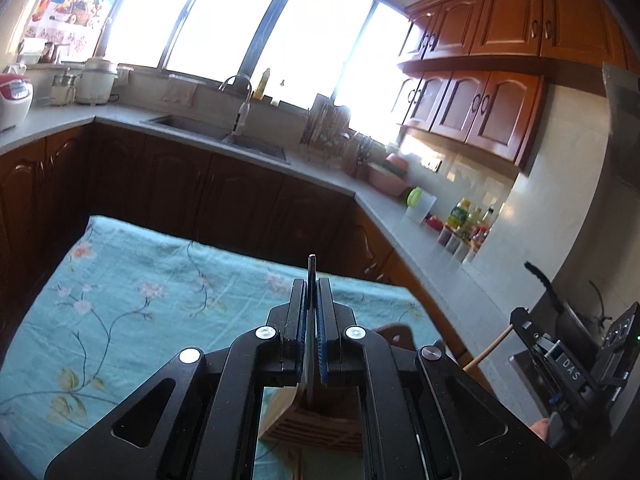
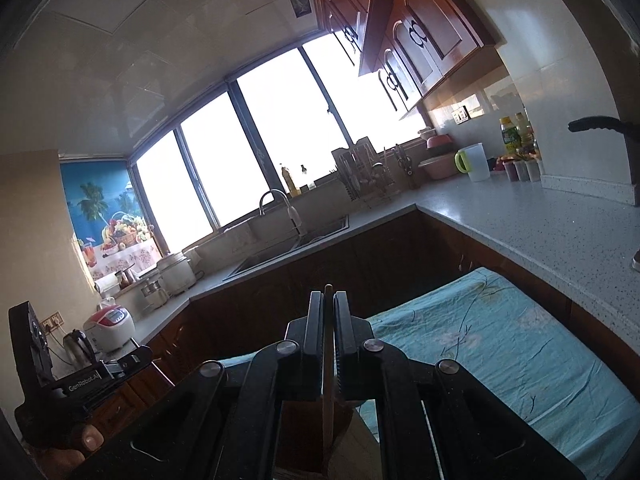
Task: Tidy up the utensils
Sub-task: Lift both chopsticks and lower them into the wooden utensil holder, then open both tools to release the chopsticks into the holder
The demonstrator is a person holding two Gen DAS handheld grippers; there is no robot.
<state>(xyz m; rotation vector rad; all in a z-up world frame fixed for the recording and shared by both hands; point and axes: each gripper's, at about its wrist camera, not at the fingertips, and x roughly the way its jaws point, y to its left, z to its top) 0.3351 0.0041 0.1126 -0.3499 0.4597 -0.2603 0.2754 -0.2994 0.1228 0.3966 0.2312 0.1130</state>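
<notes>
Kitchen counter [image 1: 420, 236] runs around the room under a bright window [image 1: 224, 20], with a sink [image 1: 224, 136] set into it and wooden cupboards [image 1: 500, 60] above. Nearer both cameras lies a table covered by a blue flowered cloth [image 1: 140, 280], seen also in the right wrist view [image 2: 500, 340].

On that cloth, low in the left wrist view and partly hidden by the tool body, stands a slotted wooden block [image 1: 312, 420], which I judge to be the utensil holder.

Left gripper [image 1: 312, 292] has its jaws closed on a thin metal utensil [image 1: 311, 268]; the end stands up just past the fingertips, and the rest runs down between the blue pads toward the block. Its kind cannot be told. Right gripper [image 2: 329, 304] is likewise closed, on a slim wooden stick [image 2: 328, 396], possibly a chopstick or spoon handle; its lower end drops out of sight toward a dark container that is too shadowed to identify.

Step in hand, as judged: both utensils are held above the holder, ready for placing. Whether either tip has entered a slot cannot be seen.

Next move calls for lining each piece upright over a free slot, lowering it steadily, and releasing only once it is seated. Risk noted: two tools working close together over one small block could knock each other or tip it.
</notes>
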